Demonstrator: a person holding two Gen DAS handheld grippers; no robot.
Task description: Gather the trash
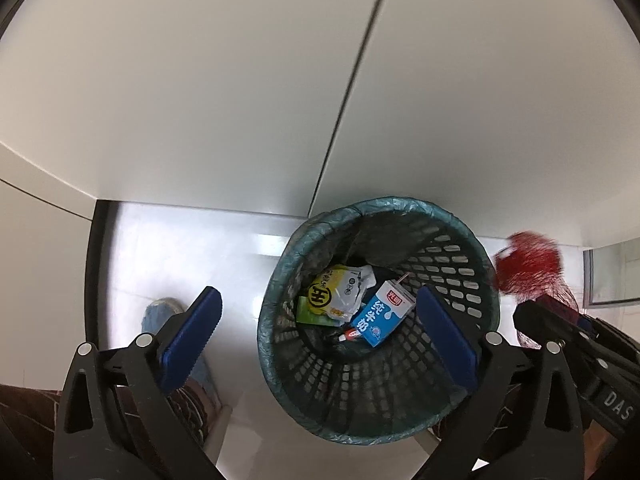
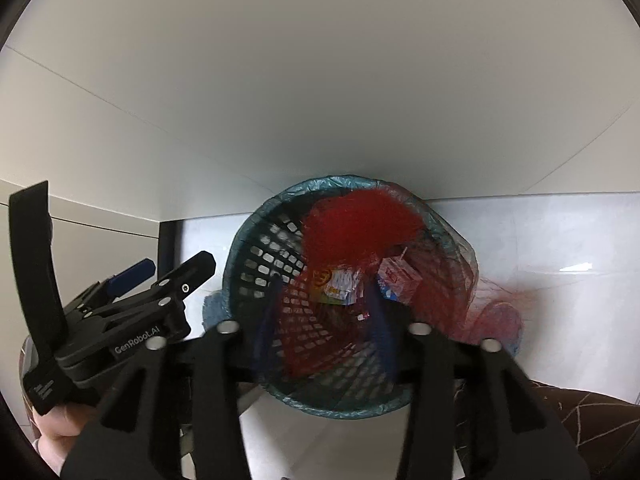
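A dark mesh trash basket [image 1: 452,276] with a teal bag liner stands on the pale floor against a white cabinet. At its bottom lie a blue-and-white milk carton [image 1: 380,314], a yellow-and-white wrapper [image 1: 340,288] and a green packet [image 1: 310,314]. My left gripper [image 1: 320,328] hangs above it, open wide with nothing between its blue pads. In the right wrist view a red net bag [image 2: 360,224], blurred, hangs over the basket [image 2: 256,256] between the parted fingers of my right gripper [image 2: 322,320]; the pads do not press on it. The net [image 1: 528,268] also shows beside the basket's right rim.
White cabinet doors [image 1: 240,80] rise right behind the basket. A person's blue shoe [image 1: 160,312] and patterned trouser leg stand to the left of it, and a hand [image 2: 60,428] holds the left gripper [image 2: 172,270]. Glossy floor [image 1: 180,248] lies around the basket.
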